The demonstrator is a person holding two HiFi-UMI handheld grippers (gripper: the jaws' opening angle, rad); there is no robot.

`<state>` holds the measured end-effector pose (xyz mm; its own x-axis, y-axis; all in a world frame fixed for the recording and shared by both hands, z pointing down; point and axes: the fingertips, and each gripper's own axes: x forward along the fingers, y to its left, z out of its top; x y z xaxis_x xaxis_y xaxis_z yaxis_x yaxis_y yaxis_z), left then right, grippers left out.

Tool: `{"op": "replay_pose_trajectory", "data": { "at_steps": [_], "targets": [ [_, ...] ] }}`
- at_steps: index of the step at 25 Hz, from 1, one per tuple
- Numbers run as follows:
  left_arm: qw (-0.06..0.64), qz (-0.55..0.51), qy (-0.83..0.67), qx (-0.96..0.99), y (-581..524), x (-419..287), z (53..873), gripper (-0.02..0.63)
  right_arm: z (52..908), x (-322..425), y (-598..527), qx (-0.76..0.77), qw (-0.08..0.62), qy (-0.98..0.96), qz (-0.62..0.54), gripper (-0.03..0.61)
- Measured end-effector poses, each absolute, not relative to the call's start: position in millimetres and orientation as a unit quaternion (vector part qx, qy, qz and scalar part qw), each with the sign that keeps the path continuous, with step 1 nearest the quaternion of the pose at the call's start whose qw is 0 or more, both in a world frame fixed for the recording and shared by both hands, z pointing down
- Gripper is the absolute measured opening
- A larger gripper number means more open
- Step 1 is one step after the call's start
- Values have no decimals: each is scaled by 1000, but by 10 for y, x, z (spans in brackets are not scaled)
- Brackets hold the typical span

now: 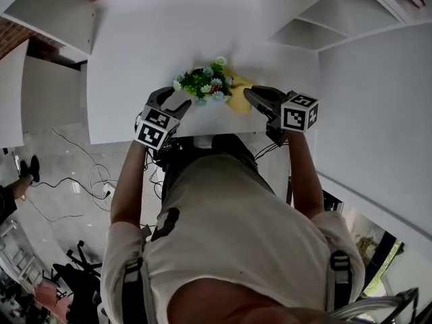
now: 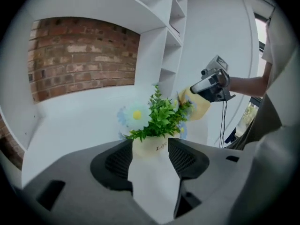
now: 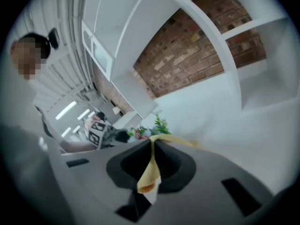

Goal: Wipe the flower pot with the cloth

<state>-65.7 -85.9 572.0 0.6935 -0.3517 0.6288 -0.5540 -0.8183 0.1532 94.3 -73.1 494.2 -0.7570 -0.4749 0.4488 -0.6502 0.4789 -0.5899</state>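
The flower pot [image 2: 151, 147] stands upright on the white counter [image 1: 142, 52], its long axis vertical and its flowers pointing up, close to the counter's near edge. The left gripper [image 1: 174, 102] has its jaws apart, with the pot between their tips. The right gripper [image 1: 251, 96] is clamped on the yellow cloth [image 3: 149, 171], just beside the flowers. Bare counter stretches behind and to the left.

White table [image 1: 128, 59] w/ red brick wall [image 2: 79, 55] behind, white open shelving [image 2: 171, 34] to one side, pale glossy floor [image 1: 57, 157] below w/ dark cables [image 1: 67, 179] trailing across it, strip lights [image 3: 65, 109] on ceiling further back, bright even light throughout.
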Motion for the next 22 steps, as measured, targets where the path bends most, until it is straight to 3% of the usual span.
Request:
{"op": "replay_pose_trajectory", "data": {
  "at_steps": [2, 4, 5, 8, 9, 15, 20, 22],
  "targets": [
    [164, 323, -246, 899, -913, -625, 5814, 262, 5383, 1145, -762, 356, 239, -832, 353, 62],
    [154, 339, -243, 896, -945, -578, 5884, 273, 5810, 1311, -767, 354, 357, -809, 305, 199],
    [149, 346, -243, 894, -964, -558, 5932, 279, 5972, 1338, -780, 344, 387, -804, 292, 244],
    [141, 355, -246, 891, -1016, -487, 6073, 282, 6356, 1247, -851, 313, 395, -807, 307, 295],
    [142, 356, -247, 890, -1027, -465, 6103, 284, 6466, 1229, -894, 315, 398, -806, 306, 291],
    [157, 350, -265, 885, -1031, -394, 6196, 282, 6554, 1088, -1020, 327, 388, -819, 269, 84],
    [159, 338, -273, 886, -984, -357, 6204, 262, 5927, 858, -1051, 309, 256, -865, 302, 64],
    [157, 335, -275, 888, -950, -333, 6218, 255, 5810, 812, -1058, 307, 233, -871, 304, 64]
  ]
}}
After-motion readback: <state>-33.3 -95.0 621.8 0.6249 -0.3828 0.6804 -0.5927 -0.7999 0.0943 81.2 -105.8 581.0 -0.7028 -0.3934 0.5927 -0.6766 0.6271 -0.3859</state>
